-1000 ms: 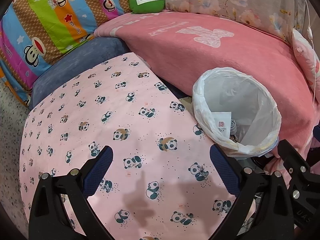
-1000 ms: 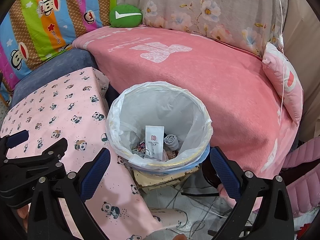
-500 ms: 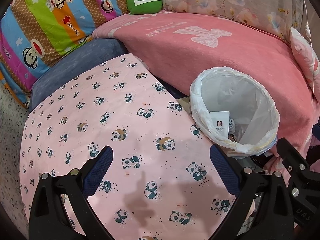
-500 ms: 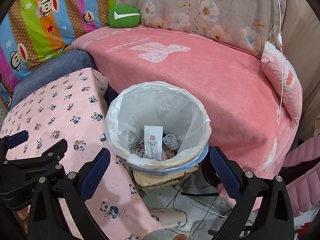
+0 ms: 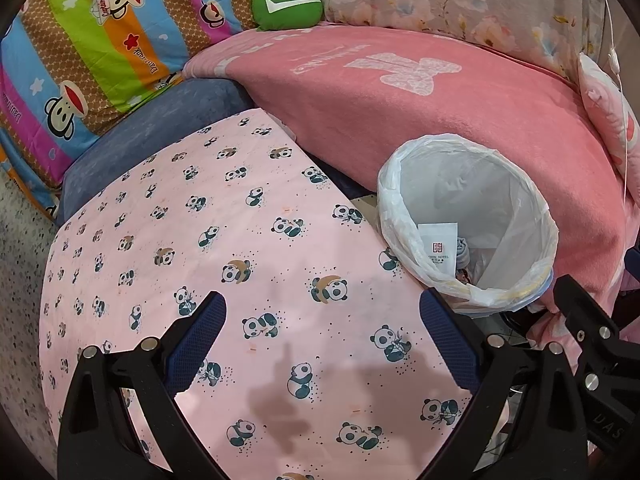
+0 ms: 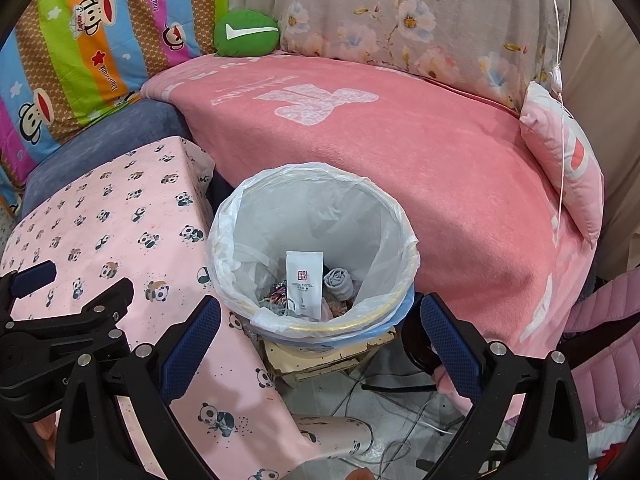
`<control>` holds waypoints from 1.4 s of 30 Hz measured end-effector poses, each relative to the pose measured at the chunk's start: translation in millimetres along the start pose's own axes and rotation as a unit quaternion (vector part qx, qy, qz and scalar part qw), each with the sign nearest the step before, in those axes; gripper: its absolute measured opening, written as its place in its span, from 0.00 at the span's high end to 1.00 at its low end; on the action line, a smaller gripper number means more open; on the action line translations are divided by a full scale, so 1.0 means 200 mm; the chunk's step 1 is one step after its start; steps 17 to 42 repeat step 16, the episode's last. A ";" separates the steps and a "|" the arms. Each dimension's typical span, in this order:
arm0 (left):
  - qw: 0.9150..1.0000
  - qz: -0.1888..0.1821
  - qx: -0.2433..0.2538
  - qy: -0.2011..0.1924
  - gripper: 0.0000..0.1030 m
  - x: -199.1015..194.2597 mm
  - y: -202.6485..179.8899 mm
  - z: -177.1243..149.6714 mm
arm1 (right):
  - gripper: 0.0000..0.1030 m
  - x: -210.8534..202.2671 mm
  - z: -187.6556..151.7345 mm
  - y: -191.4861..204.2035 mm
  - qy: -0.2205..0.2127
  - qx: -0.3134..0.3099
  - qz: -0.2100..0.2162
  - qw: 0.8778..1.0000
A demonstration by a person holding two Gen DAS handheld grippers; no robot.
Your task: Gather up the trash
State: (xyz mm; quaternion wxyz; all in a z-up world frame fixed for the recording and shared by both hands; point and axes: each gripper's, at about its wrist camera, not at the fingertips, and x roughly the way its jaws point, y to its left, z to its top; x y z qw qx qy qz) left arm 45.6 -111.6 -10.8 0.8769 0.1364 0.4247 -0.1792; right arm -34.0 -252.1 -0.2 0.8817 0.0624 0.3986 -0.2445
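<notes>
A round bin (image 6: 316,320) lined with a white plastic bag (image 6: 240,216) stands on a small wooden stool (image 6: 328,356), just beside the desk (image 5: 240,240) with its pink panda cloth. Inside lie a white paper packet (image 6: 305,284) leaning upright, a rolled grey sock (image 6: 339,282) beside it, and some colourful scraps (image 6: 278,294). The right tool (image 6: 320,340) hangs released and empty near the bin's rim; the left tool (image 5: 322,338) hangs released over the desk.
</notes>
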 end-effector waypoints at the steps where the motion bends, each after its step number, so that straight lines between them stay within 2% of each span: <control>1: 1.000 0.001 0.000 0.000 0.10 0.00 0.00 0.00 | 0.07 0.00 0.00 0.00 0.000 0.000 0.000 1.000; 42: 1.000 -0.007 0.004 0.008 0.10 0.01 0.00 0.00 | 0.07 0.00 0.00 -0.03 0.001 0.006 -0.007 1.000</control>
